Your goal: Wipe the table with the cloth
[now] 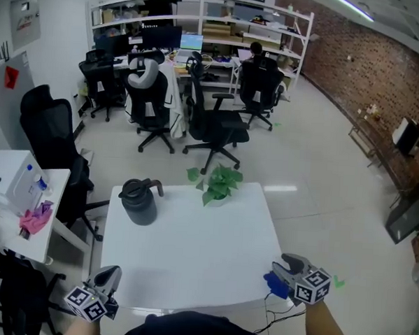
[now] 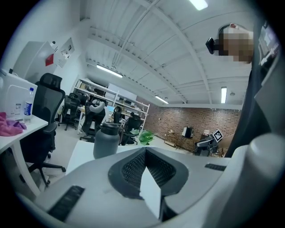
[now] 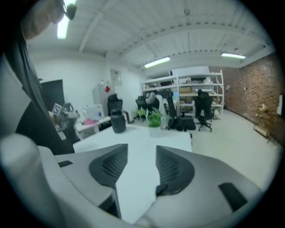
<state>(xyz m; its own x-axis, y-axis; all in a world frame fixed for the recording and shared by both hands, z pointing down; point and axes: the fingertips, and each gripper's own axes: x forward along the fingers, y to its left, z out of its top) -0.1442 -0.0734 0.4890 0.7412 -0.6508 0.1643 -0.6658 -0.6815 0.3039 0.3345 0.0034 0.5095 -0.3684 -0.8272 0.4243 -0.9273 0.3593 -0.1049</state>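
Observation:
The white table (image 1: 191,246) carries a dark jug (image 1: 139,203) at its far left and a green plant (image 1: 219,183) at its far edge. My left gripper (image 1: 110,273) hovers at the front left corner; in the left gripper view its jaws (image 2: 143,151) meet at the tips, holding nothing. My right gripper (image 1: 287,261) is at the front right corner. Its jaws (image 3: 141,148) stand apart with only bare table (image 3: 147,133) between them. A blue patch (image 1: 276,284), perhaps a cloth, shows just under the right gripper. A pink cloth (image 1: 35,219) lies on the side table.
A white side table (image 1: 12,188) with a white box stands to the left, with a black chair (image 1: 53,141) between it and the main table. Several office chairs (image 1: 215,121) and desks fill the room beyond. A brick wall (image 1: 369,59) runs along the right.

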